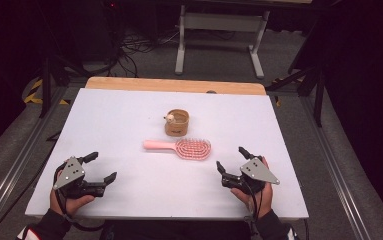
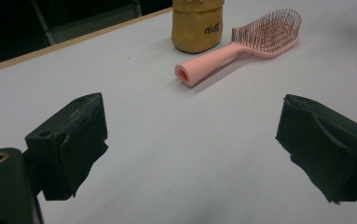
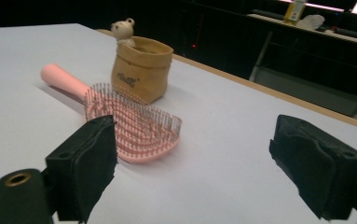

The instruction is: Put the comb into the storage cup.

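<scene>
Jaws: we found both pairs spread wide with nothing between them, on the left gripper [image 1: 100, 167] and the right gripper [image 1: 230, 160] alike, each low over the near part of the white table [image 1: 129, 115]. Pink hairbrush [image 1: 181, 147]: we recorded it lying flat at mid-table, bristles up, handle toward the left gripper, well apart from both. Tan pouch [image 1: 177, 123]: upright just behind the brush, a small bear figure [image 3: 122, 30] on its rim. Nothing lay between grippers and brush.
</scene>
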`<state>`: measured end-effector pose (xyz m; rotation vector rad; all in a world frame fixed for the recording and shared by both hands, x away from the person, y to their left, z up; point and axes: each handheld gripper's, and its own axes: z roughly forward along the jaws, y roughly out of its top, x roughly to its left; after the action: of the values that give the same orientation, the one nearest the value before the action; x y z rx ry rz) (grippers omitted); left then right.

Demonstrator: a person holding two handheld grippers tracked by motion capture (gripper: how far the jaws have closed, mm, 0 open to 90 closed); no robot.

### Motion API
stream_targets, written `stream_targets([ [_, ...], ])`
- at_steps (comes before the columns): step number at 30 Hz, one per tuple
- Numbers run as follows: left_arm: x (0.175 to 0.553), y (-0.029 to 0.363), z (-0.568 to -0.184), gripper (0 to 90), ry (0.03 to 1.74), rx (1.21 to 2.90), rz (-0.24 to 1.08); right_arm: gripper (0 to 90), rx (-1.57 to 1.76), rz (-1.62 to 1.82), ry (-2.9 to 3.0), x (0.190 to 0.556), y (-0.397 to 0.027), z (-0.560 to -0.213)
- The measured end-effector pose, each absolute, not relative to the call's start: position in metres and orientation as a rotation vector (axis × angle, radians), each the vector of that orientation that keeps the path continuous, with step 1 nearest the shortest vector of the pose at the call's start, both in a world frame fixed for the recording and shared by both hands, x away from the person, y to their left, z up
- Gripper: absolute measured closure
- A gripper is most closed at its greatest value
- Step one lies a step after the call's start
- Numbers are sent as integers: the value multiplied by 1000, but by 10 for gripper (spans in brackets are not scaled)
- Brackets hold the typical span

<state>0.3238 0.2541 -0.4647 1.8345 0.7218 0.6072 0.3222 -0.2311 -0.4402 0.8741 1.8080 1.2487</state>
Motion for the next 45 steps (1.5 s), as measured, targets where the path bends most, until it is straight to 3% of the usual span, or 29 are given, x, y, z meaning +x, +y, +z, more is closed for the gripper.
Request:
stream_targets([
  [9, 325, 256, -467, 99, 745, 1825, 602, 369, 866, 1305, 1817, 330, -210, -432],
  [19, 325, 256, -467, 104, 745, 1830, 598, 538, 827, 1352, 1853, 339, -187, -421],
  [22, 325, 257, -468, 104, 742, 1827, 596, 666, 805, 1360, 1887, 347, -175, -418],
  [28, 325, 257, -468, 106, 739, 1826, 589, 787, 774, 1371, 1927, 360, -155, -412],
  [36, 324, 258, -467, 106, 729, 1828, 596, 898, 750, 1377, 1969, 377, -128, -406],
  [45, 324, 260, -467, 108, 722, 1829, 602, 900, 739, 1343, 2051, 395, -95, -407],
])
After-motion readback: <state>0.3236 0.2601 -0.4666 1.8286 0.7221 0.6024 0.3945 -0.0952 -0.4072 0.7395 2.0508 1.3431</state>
